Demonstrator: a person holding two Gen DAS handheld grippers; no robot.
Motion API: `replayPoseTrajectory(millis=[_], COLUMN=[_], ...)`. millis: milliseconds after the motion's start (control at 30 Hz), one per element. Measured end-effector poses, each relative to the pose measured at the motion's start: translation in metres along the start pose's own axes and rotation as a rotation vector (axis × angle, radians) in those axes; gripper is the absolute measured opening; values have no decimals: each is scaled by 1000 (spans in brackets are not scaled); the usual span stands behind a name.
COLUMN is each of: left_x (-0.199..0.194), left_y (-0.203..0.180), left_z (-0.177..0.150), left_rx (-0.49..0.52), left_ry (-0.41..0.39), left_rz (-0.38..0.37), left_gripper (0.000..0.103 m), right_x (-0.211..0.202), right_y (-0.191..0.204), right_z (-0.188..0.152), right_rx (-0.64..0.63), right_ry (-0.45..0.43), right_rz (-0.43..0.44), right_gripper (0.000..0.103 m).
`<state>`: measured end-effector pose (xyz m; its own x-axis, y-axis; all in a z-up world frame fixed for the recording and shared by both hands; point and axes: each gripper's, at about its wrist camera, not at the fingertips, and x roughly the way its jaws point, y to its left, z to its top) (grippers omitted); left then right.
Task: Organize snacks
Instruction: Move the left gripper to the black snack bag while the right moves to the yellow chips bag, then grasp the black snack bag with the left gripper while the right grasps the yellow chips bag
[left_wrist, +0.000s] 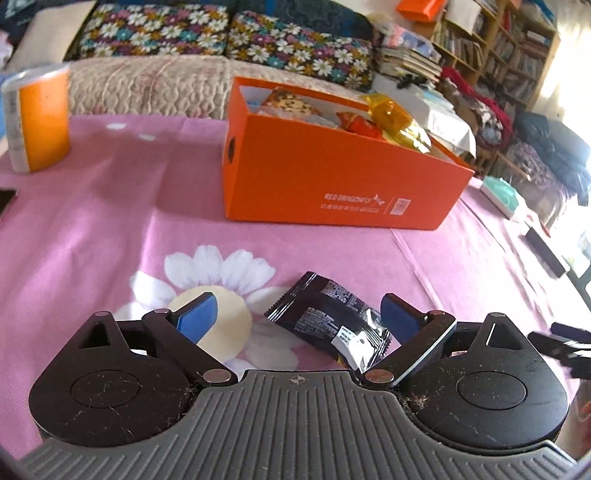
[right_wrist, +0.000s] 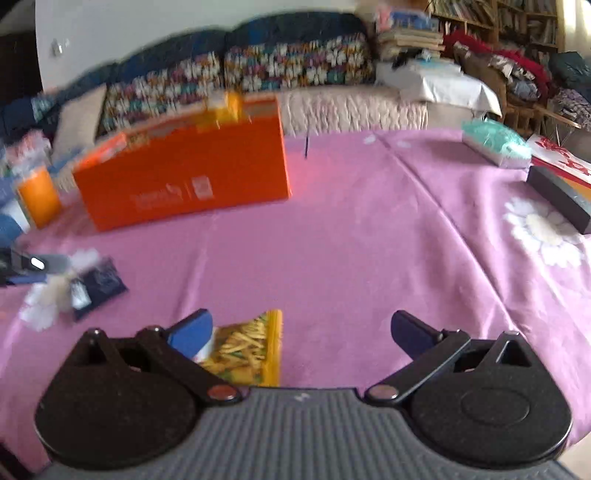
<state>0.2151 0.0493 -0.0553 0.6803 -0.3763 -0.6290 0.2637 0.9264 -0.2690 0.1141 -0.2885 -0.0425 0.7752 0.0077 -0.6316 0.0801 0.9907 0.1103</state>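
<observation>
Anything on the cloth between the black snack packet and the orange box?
No. The left wrist view shows only bare pink tablecloth between the black packet and the orange box.

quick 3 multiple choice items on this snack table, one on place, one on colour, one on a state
1. Where does the black snack packet lie?
A. inside the box
B. on the cloth between the left gripper's fingers
C. on the sofa

2. What colour is the shoebox?
A. orange
B. green
C. white

3. How do the right gripper's jaws stand?
A. clamped on the box
B. shut on nothing
C. open

Answers: 1 B, the packet rests on the pink tablecloth between the blue pads; 2 A, its walls are orange; 3 C, the fingers stand wide apart, a yellow snack packet beside one.
</observation>
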Motion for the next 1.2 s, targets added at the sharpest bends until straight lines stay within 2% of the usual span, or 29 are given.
replayPoseTrajectory(millis=[100,200,300,367,433,500,600,767,867,933,1000,1067,1200], left_x=[4,13,28,25,16,8,13,57,71,68,60,47,18], left_y=[-13,-24,-33,-43,-47,-46,-51,-75,-84,-82,-77,-71,-51], left_z=[6,9,13,13,8,1,-4,4,16,16,13,10,0], left_rx=[129,285,410,493,531,501,446,436,407,365,322,278,156], left_ry=[26,74,168,190,219,253,284,310,285,266,230,188,115], left_rz=[-65,-57,6,17,6,-30,-90,-41,-2,-2,38,79,68], left_gripper=[78,81,72,72,74,74,74,74,72,73,74,74,77], right_x=[-11,-8,0,4,4,1,-6,-12,-15,-15,-14,-12,-5], right_y=[-2,-14,-35,-47,-60,-67,-67,-68,-73,-76,-74,-67,-41], right_z=[-6,-10,-8,-11,-12,-11,-8,-8,-8,-8,-8,-9,-4], right_rx=[27,74,123,180,273,311,299,296,307,314,302,257,125], right_ry=[-39,-58,-80,-65,-58,-77,-102,-113,-120,-118,-110,-96,-80], right_rz=[15,29,34,29,64,91,106,125,109,110,115,125,202], right_gripper=[103,103,103,103,103,103,103,103,103,103,103,103,103])
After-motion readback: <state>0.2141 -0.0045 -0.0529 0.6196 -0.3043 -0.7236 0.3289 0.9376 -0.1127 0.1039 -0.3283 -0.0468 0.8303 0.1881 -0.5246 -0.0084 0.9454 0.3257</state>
